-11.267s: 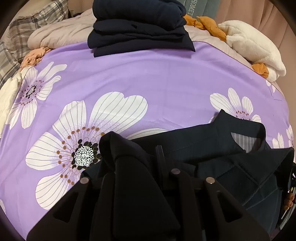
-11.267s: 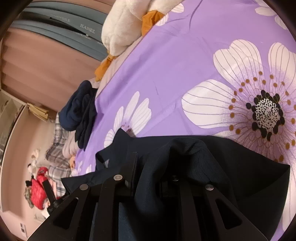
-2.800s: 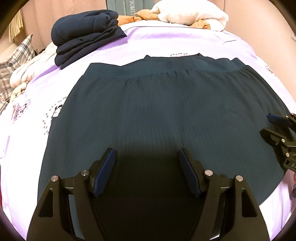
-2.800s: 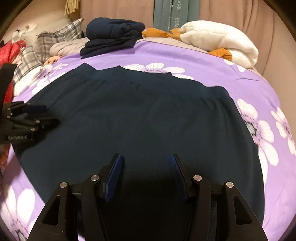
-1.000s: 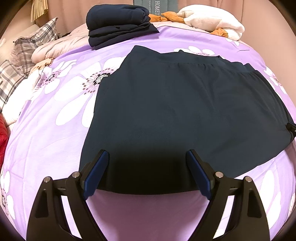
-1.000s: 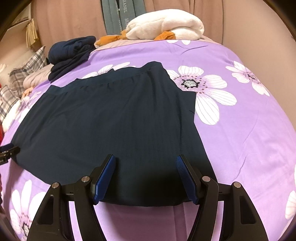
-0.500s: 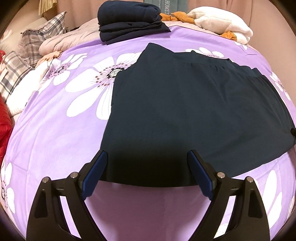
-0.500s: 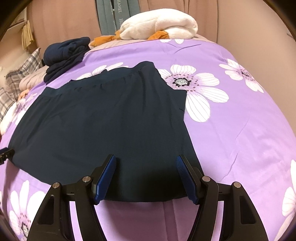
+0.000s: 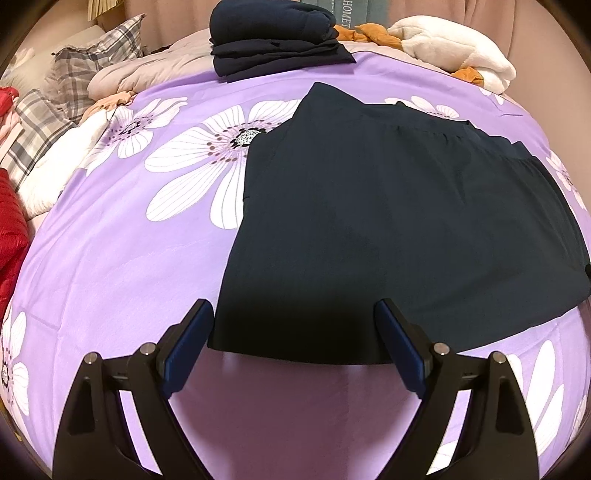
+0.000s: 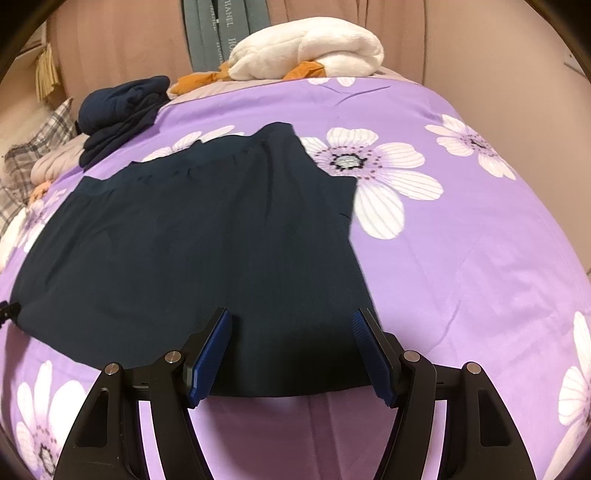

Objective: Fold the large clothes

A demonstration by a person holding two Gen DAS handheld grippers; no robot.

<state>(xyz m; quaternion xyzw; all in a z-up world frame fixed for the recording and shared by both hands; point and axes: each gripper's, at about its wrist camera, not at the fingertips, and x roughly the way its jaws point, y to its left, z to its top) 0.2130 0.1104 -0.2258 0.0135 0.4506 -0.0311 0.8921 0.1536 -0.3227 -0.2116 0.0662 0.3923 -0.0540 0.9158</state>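
A dark navy garment [image 9: 399, 221] lies spread flat on the purple flowered bedspread [image 9: 122, 258]; it also shows in the right wrist view [image 10: 192, 251]. My left gripper [image 9: 293, 314] is open and empty, hovering over the garment's near left corner. My right gripper [image 10: 291, 325] is open and empty, over the garment's near right corner. The garment's near hem lies between each gripper's fingers. A tip of the left gripper shows at the right wrist view's left edge [image 10: 5, 312].
A stack of folded navy clothes [image 9: 277, 37] sits at the far side of the bed. A white plush blanket [image 9: 454, 55] and orange cloth [image 9: 365, 33] lie at the back right. Plaid pillows [image 9: 77, 70] and a red jacket [image 9: 9, 221] lie left.
Both grippers have pulled back and apart toward the garment's near corners. The garment has stayed flat on the bed.
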